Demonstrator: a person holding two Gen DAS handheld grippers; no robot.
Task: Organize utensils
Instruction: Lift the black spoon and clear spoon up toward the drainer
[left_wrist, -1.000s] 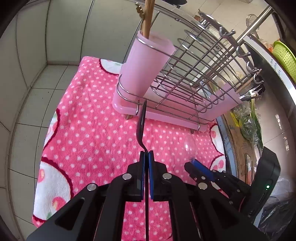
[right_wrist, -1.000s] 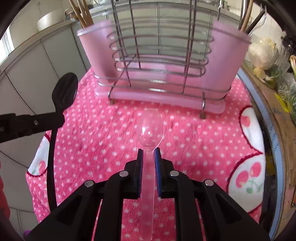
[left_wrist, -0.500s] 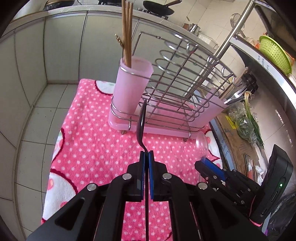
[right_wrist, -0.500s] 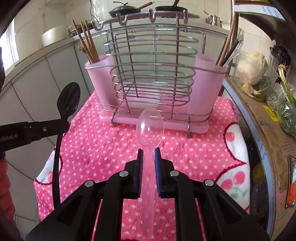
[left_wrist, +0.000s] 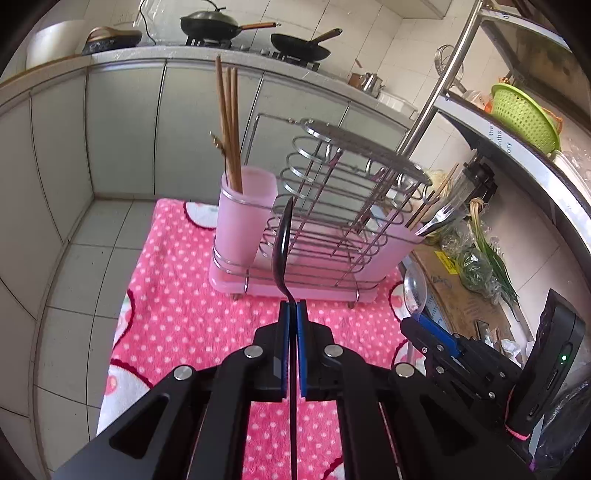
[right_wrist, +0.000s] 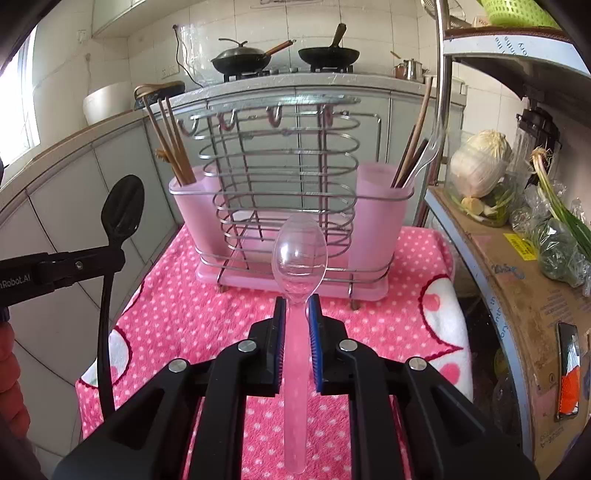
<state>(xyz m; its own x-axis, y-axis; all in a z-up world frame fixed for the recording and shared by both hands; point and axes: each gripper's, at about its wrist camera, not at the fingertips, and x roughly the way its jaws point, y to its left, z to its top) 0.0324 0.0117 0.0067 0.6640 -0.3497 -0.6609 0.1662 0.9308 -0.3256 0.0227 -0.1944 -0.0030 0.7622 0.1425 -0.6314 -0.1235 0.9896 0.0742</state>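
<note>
gripping a black spoon (left_wrist: 281, 243), the left claw (left_wrist: 292, 314) faces the rack (left_wrist: 332, 206); right claw (right_wrist: 296, 306) clamps a clear spoon (right_wrist: 299, 251).

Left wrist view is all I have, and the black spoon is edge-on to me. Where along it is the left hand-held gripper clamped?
Observer: In the right wrist view, the left hand-held gripper pinches the black spoon at the neck, just under the bowl. The long handle hangs below it.
Operator: And the right side's grip?
Observer: The right hand-held gripper is shut on the clear spoon just behind its bowl. The handle runs back between the fingers.
Operator: Anything on the rack front?
Observer: The wire rack has a row of hooks along its top rail, all bare.
</note>
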